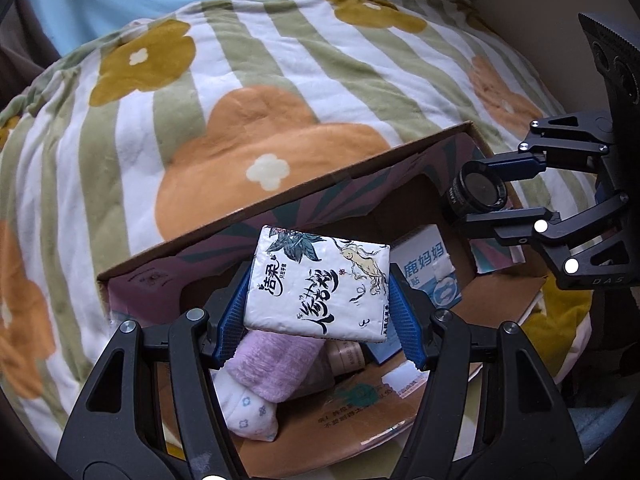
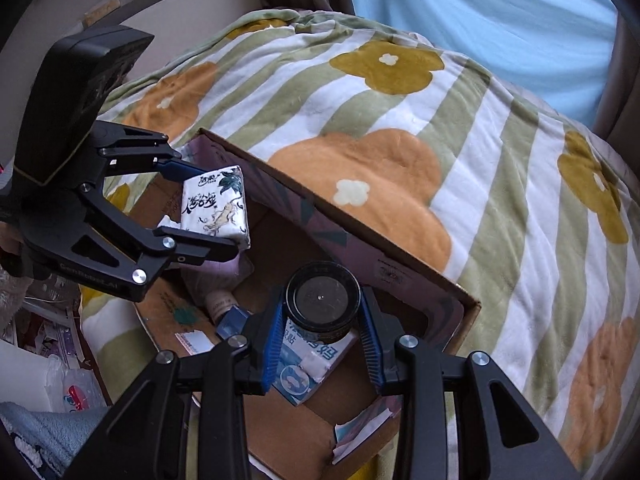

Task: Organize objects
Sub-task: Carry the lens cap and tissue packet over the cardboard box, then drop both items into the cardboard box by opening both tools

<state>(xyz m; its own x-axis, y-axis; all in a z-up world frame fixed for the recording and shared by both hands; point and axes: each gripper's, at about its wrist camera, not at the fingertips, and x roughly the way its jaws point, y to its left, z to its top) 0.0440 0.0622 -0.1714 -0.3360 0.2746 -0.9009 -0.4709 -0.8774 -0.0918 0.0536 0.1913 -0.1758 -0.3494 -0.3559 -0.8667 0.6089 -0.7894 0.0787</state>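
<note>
My left gripper (image 1: pixel 318 292) is shut on a white tissue pack (image 1: pixel 316 286) with black script, held above an open cardboard box (image 1: pixel 240 216). The right wrist view shows the left gripper (image 2: pixel 208 208) holding that pack (image 2: pixel 216 208) over the box's left part. My right gripper (image 2: pixel 324 324) is shut on a round black tin (image 2: pixel 323 300), held above the box (image 2: pixel 400 276) and a blue-and-white carton (image 2: pixel 304 368) inside it. The right gripper (image 1: pixel 500 196) and tin (image 1: pixel 478 188) show at the right of the left wrist view.
The box lies on a flowered, striped blanket (image 1: pixel 200 120). Inside it are a pink towel (image 1: pixel 276 364), a white patterned cloth roll (image 1: pixel 248 412), a small bottle (image 1: pixel 346 354) and the carton (image 1: pixel 428 272). Clutter and plastic bags (image 2: pixel 60 372) lie at the left of the right wrist view.
</note>
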